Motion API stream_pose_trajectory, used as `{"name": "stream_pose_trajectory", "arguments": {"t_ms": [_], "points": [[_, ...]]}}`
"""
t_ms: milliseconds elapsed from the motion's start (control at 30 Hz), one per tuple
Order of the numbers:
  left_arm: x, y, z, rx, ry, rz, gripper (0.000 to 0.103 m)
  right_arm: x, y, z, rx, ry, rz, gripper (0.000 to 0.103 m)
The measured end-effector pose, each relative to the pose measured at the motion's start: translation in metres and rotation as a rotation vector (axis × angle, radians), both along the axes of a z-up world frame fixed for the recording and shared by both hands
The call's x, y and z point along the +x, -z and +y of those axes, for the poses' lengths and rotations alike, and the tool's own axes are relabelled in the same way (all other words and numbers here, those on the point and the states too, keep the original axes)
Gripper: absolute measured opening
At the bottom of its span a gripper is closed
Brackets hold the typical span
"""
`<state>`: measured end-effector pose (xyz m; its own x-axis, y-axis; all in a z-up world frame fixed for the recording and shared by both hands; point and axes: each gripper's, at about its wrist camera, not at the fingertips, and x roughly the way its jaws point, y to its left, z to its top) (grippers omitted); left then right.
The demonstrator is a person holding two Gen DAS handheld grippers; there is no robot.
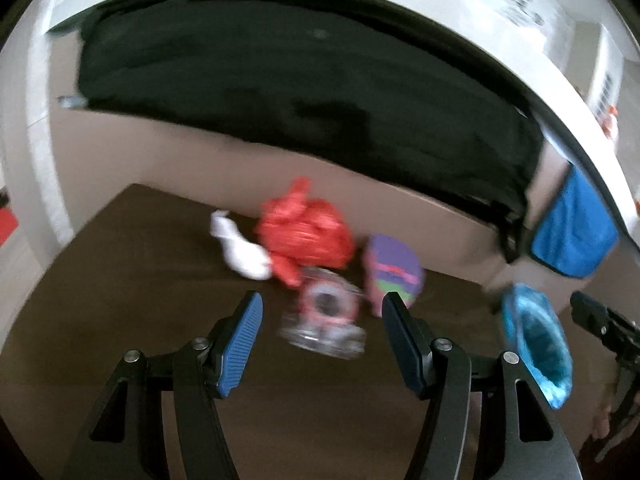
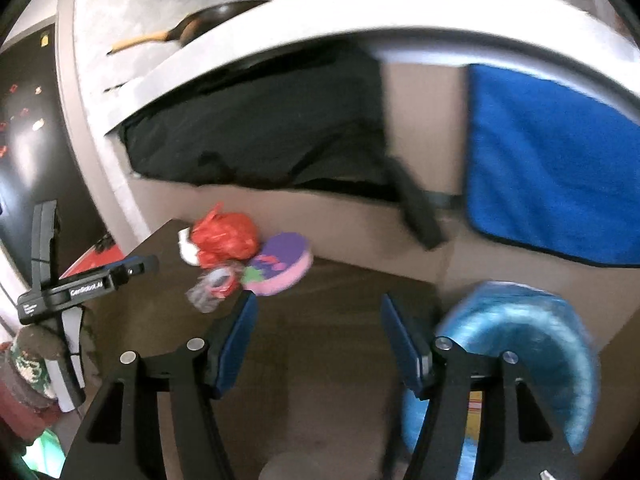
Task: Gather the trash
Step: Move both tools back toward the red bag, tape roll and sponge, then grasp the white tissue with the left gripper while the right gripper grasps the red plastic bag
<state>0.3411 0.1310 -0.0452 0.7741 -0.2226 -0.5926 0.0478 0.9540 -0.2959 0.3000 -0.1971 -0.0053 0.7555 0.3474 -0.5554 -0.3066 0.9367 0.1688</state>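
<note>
A small heap of trash lies on the dark brown table (image 1: 120, 288) against a beige wall: a crumpled red plastic bag (image 1: 304, 228), a white tissue (image 1: 240, 248), a purple, pink and green foam disc (image 1: 394, 272) and a clear plastic cup (image 1: 324, 320) with a red band. My left gripper (image 1: 322, 300) is open, and the cup lies just ahead of its fingertips, untouched. My right gripper (image 2: 316, 308) is open and empty, right of the red bag (image 2: 224, 236), the disc (image 2: 280, 264) and the cup (image 2: 212, 284). A bin with a blue liner (image 2: 520, 340) stands beside its right finger.
A black cloth (image 2: 260, 132) and a blue towel (image 2: 552, 160) hang from a white ledge above the table. The left gripper (image 2: 120, 272) shows at the left of the right wrist view, near a patterned sleeve (image 2: 28, 364). The blue-lined bin (image 1: 536, 344) stands off the table's right end.
</note>
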Motion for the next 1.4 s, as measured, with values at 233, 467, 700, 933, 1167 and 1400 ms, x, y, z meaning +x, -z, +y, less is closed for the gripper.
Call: {"name": "stream_pose_trajectory", "arguments": {"t_ms": [233, 467, 700, 933, 1167, 1400], "points": [[0.032, 0.028, 0.046, -0.115, -0.039, 0.053, 0.063, 0.027, 0.015, 0.054, 0.002, -0.075, 0.066, 0.061], [0.074, 0.05, 0.026, -0.047, -0.043, 0.052, 0.063, 0.032, 0.026, 0.066, -0.035, -0.062, 0.069, 0.061], [0.109, 0.069, 0.027, -0.017, -0.086, 0.122, 0.062, 0.038, 0.034, 0.061, -0.004, -0.065, 0.1, 0.061], [0.116, 0.07, 0.032, -0.024, -0.075, 0.142, 0.036, 0.044, 0.042, 0.07, -0.007, -0.083, 0.116, 0.061], [0.07, 0.053, 0.046, -0.018, -0.004, 0.124, 0.028, 0.053, 0.047, 0.101, -0.051, -0.149, 0.128, 0.061], [-0.012, 0.034, 0.083, -0.036, -0.012, 0.106, 0.028, 0.076, 0.049, 0.148, -0.1, -0.238, 0.141, 0.061]]}}
